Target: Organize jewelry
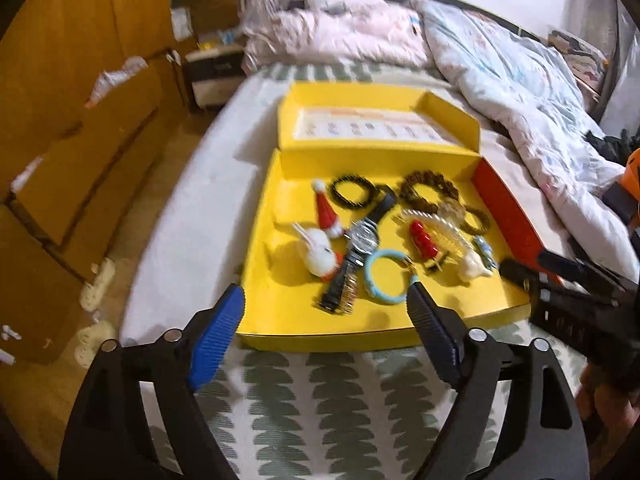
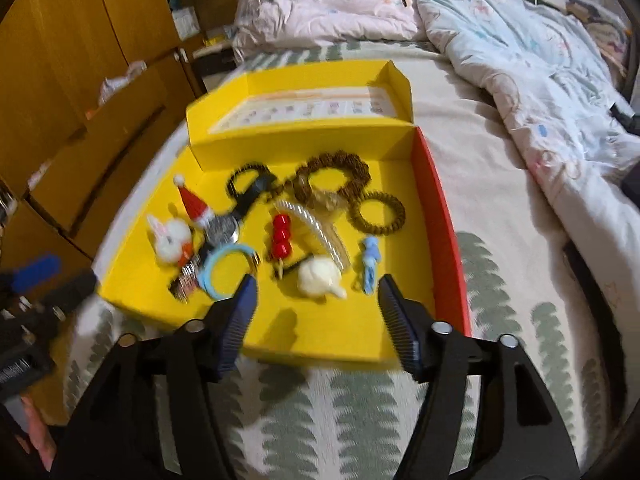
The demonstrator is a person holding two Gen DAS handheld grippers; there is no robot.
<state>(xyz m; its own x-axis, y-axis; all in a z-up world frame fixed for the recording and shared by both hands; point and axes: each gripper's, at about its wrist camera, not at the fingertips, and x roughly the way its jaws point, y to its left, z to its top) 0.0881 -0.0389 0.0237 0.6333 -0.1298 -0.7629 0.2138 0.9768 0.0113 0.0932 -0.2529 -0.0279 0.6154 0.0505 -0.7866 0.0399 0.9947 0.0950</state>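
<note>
1. The left gripper [image 1: 326, 300] hangs over the near edge of the box [image 1: 288, 320]; its ribbed fingers [image 1: 218, 336] are spread wide and hold nothing.
2. The right gripper [image 2: 314, 290] hovers over the box's near right part, its ribbed fingers [image 2: 236, 328] also apart and empty.
3. Just beyond the left gripper lies a pale blue ring [image 1: 386, 278], smooth and round, flat on the yellow cardboard floor.
4. A watch [image 1: 360, 240] lies beside the ring; its long axis runs from the near left to the far right, with the metal dial in the middle and the dark strap pointing far.
5. Left of the watch sit a fluffy white rabbit [image 1: 318, 254] and a red cone-shaped hat [image 1: 326, 210], tip pointing far.
6. A red bead stick [image 2: 281, 236] lies with its long axis near to far, beside a curved clear comb [image 2: 316, 226].
7. Near the right gripper rest a round white pompom [image 2: 320, 276] and a thin blue clip [image 2: 370, 262].
8. Three beaded bracelets lie at the far side: black [image 1: 352, 192], large brown [image 1: 428, 192], small brown [image 2: 378, 214].
9. The box sits lid open on a leaf-patterned bed [image 2: 360, 408].
</note>
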